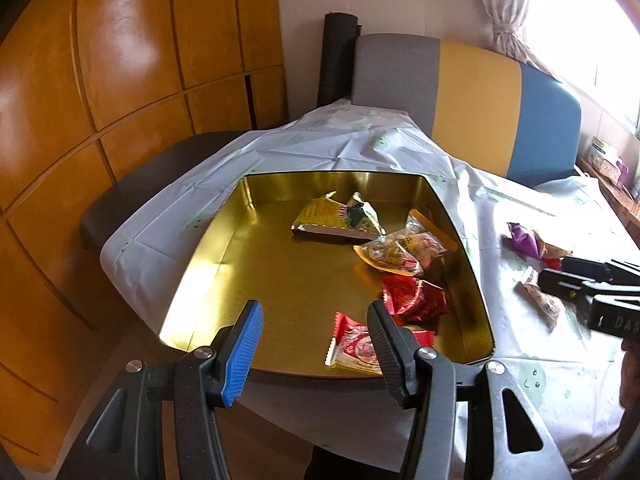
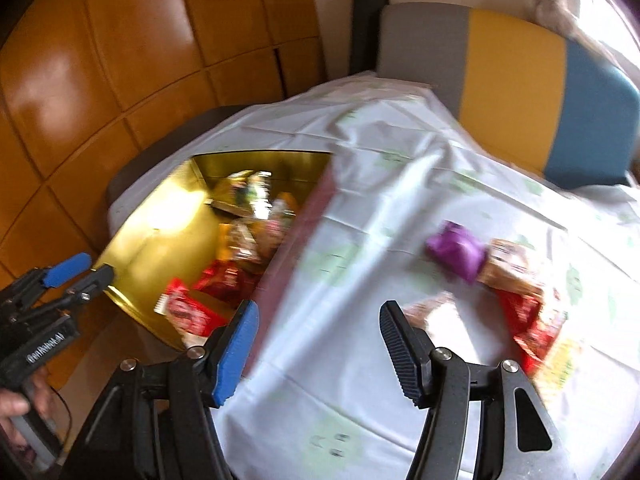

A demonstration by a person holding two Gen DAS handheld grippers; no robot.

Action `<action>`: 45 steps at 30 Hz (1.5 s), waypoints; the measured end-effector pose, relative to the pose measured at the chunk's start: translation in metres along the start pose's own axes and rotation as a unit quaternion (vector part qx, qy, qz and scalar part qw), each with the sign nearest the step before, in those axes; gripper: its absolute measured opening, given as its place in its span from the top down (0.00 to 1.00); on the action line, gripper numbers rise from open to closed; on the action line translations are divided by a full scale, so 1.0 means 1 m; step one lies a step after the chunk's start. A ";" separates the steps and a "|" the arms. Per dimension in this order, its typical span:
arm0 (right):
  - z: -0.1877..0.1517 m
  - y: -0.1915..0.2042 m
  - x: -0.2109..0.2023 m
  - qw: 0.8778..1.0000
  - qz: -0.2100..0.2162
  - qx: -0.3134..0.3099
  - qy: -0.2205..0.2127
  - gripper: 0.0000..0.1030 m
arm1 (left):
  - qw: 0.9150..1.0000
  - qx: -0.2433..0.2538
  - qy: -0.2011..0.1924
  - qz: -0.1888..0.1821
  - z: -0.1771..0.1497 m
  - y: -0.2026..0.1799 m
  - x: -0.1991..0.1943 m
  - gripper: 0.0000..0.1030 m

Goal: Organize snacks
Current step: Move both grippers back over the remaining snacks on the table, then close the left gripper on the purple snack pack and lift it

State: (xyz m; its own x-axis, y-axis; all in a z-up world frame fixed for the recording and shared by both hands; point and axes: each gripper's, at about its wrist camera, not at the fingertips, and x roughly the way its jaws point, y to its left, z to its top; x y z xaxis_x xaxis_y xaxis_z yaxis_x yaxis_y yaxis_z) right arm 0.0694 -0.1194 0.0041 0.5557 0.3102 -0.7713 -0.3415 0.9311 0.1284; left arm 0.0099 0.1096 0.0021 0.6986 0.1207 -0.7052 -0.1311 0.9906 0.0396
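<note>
A gold tin box point(image 1: 208, 264) lies open on the white tablecloth and holds several snack packets: a yellow one point(image 1: 328, 216), a clear one point(image 1: 400, 250), a dark red one point(image 1: 412, 298) and a red-and-white one point(image 1: 352, 346). My left gripper point(image 1: 314, 316) is open and empty over the box's near edge. My right gripper point(image 2: 316, 320) is open and empty above the cloth, right of the box point(image 2: 160, 236). Loose snacks lie ahead of it: a purple packet point(image 2: 458, 254), a tan one point(image 2: 512, 270), a red one point(image 2: 532, 326) and a pale one point(image 2: 434, 310). This view is blurred.
A chair with a grey, yellow and blue back point(image 1: 476, 104) stands behind the table. Orange wooden cabinets point(image 1: 120, 80) fill the left. A dark bench seat point(image 1: 152, 184) sits beyond the table's left edge. The right gripper point(image 1: 592, 284) shows at the left wrist view's right edge.
</note>
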 end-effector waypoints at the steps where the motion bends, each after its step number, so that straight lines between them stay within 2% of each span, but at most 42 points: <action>1: -0.002 -0.010 -0.003 1.000 -0.011 0.004 0.002 0.37 | 1.000 0.004 0.000 -0.002 0.000 -0.003 0.000 0.46; 8: -0.011 -0.069 -0.023 0.997 -0.065 0.030 0.003 0.33 | 1.000 0.028 0.004 -0.013 0.004 -0.020 0.003 0.46; 18: -0.018 -0.137 -0.038 0.991 -0.120 0.059 0.010 0.27 | 0.998 0.060 0.010 -0.030 0.010 -0.046 0.003 0.46; 24: -0.029 -0.192 -0.039 0.981 -0.151 0.119 0.010 0.26 | 0.994 0.087 0.022 -0.059 0.020 -0.067 0.009 0.46; 28: -0.034 -0.221 -0.036 0.970 -0.148 0.194 0.021 0.26 | 0.988 0.120 0.041 -0.086 0.034 -0.091 0.018 0.46; 33: -0.031 -0.222 -0.041 0.970 -0.127 0.206 0.005 0.26 | 0.974 0.178 0.058 -0.124 0.056 -0.128 0.029 0.46; 37: -0.027 -0.214 -0.045 0.973 -0.119 0.196 -0.003 0.25 | 0.958 0.233 0.080 -0.148 0.074 -0.168 0.048 0.46; 39: -0.026 -0.212 -0.047 0.974 -0.116 0.196 -0.008 0.24 | 0.953 0.238 0.095 -0.162 0.080 -0.185 0.058 0.46; 45: -0.024 -0.213 -0.052 0.973 -0.104 0.205 -0.015 0.23 | 0.948 0.231 0.130 -0.178 0.092 -0.227 0.094 0.46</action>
State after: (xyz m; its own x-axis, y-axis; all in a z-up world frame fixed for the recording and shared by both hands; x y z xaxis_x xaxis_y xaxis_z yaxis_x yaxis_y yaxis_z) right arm 0.0953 -0.3381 0.0023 0.6050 0.1056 -0.7892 0.1094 0.9707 0.2138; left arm 0.1702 -0.0978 -0.0077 0.4356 -0.1872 -0.8804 0.4448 0.8952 0.0297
